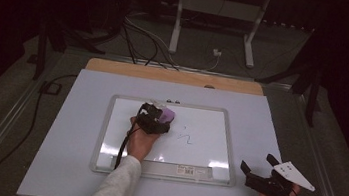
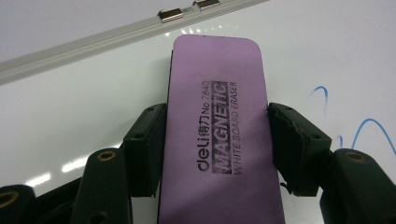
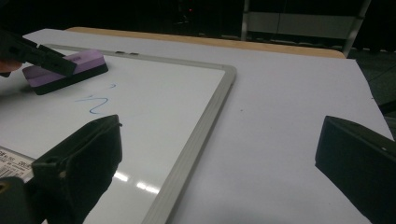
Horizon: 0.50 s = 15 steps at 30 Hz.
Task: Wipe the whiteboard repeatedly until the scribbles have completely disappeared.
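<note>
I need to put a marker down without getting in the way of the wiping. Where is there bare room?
Bare table lies left of the whiteboard, and between its right frame and the right gripper. It is crowded on the board's upper middle, where the left gripper clamps the eraser beside the blue scribble.

Dim lab: black curtains, floor cables (image 1: pixel 139 41), stand legs (image 1: pixel 214 27), whiteboard (image 1: pixel 208 137) on table (image 1: pixel 67 130).
</note>
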Tool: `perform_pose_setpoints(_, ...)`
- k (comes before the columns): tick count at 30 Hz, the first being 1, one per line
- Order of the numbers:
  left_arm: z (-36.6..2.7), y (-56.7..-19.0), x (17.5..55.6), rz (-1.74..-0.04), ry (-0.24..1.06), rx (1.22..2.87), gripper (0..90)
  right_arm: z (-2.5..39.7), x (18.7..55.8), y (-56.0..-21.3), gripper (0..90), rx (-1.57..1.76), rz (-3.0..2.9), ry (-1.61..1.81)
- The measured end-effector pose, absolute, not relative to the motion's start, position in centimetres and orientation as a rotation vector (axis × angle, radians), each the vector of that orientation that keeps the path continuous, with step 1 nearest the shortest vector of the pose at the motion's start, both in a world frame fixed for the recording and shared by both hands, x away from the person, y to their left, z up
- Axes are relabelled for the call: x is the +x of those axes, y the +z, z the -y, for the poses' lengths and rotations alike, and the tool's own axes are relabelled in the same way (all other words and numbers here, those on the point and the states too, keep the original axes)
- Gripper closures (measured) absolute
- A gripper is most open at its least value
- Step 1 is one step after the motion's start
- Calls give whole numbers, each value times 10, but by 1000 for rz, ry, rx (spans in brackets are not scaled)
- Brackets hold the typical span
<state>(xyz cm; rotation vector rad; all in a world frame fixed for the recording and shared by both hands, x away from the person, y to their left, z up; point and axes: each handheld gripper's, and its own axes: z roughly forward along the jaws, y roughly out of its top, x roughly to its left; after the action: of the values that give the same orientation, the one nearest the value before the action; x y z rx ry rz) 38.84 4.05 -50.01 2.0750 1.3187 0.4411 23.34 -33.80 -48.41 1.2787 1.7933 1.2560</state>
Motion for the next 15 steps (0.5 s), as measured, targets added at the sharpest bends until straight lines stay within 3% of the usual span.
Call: perform_pose_setpoints(15, 5, -499, 363, -1155, 413, 2165, 417, 336, 234, -485, 10, 1272, -1804, 1251)
